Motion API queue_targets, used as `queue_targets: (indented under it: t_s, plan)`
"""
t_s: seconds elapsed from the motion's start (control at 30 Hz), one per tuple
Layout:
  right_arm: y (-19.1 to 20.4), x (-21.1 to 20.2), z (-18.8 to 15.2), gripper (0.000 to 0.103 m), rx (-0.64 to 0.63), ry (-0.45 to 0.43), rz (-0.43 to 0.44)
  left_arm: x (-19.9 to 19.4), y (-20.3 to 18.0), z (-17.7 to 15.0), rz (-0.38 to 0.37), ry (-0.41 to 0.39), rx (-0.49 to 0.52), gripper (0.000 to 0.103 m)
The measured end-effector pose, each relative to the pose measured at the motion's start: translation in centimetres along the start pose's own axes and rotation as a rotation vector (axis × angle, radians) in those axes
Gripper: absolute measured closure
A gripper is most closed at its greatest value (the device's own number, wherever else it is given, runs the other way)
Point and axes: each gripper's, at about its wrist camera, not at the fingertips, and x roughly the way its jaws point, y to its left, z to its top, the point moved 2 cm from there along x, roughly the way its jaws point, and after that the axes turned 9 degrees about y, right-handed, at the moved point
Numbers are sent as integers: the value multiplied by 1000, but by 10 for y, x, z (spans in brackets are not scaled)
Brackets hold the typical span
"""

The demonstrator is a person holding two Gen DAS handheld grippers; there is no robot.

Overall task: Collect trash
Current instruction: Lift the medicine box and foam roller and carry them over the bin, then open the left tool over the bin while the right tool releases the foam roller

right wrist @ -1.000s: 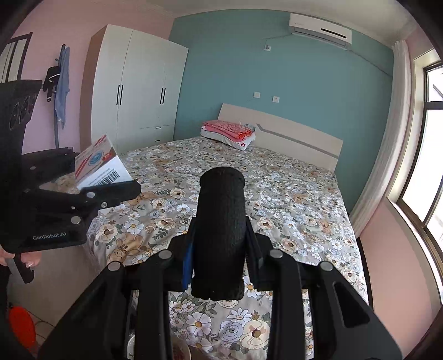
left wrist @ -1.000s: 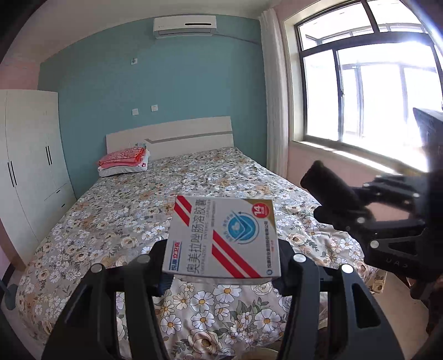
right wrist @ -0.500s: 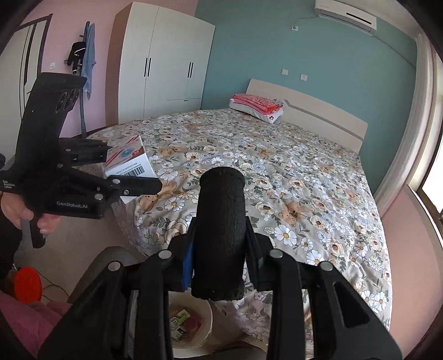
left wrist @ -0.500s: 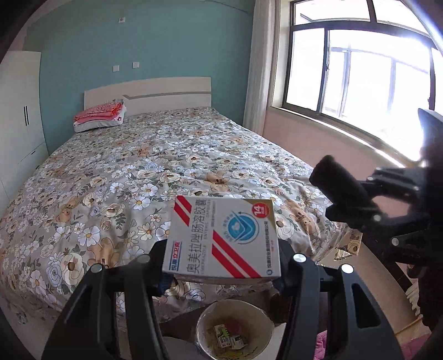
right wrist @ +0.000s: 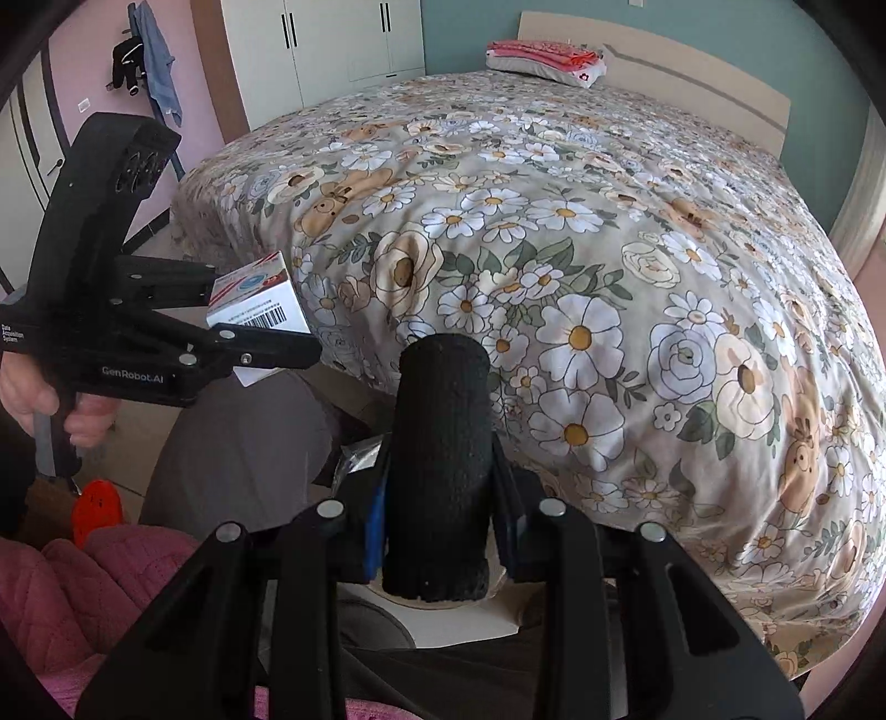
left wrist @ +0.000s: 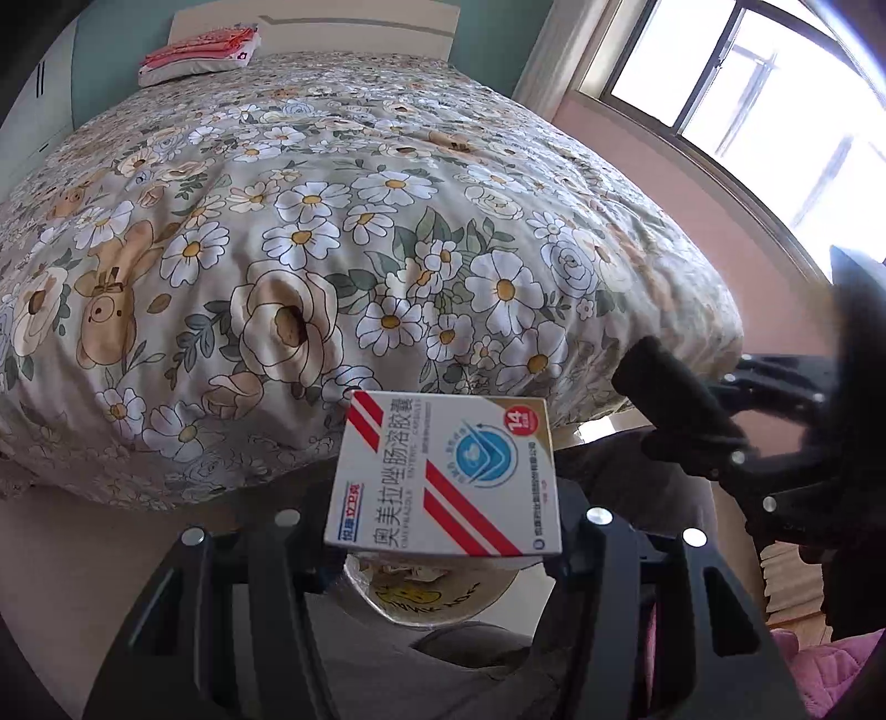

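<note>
Bed (left wrist: 332, 221) behind; box (left wrist: 446, 476) clamped between left fingers (left wrist: 573, 531).

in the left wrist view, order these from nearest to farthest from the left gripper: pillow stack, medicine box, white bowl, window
1. medicine box, clamped between its jaws
2. white bowl, just below the box
3. window, upper right, across the bed
4. pillow stack, top left by the headboard; close to call with the window

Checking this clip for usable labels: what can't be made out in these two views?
- Bin: left wrist view, contents hidden behind the medicine box.
- Same bin: right wrist view, covered by the black roll.
- Small print on the box: too small to read.
</note>
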Motion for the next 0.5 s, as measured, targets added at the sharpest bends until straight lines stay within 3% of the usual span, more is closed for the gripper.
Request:
queue_targets:
  t_s: [0.27, 0.5]
  plan:
    - [-20, 101, -29, 71, 93, 195, 44, 81, 20, -20, -16, 159, -71, 46]
    - [-29, 162, -50, 71, 154, 316, 76, 129, 27, -27, 17, 225, -98, 46]
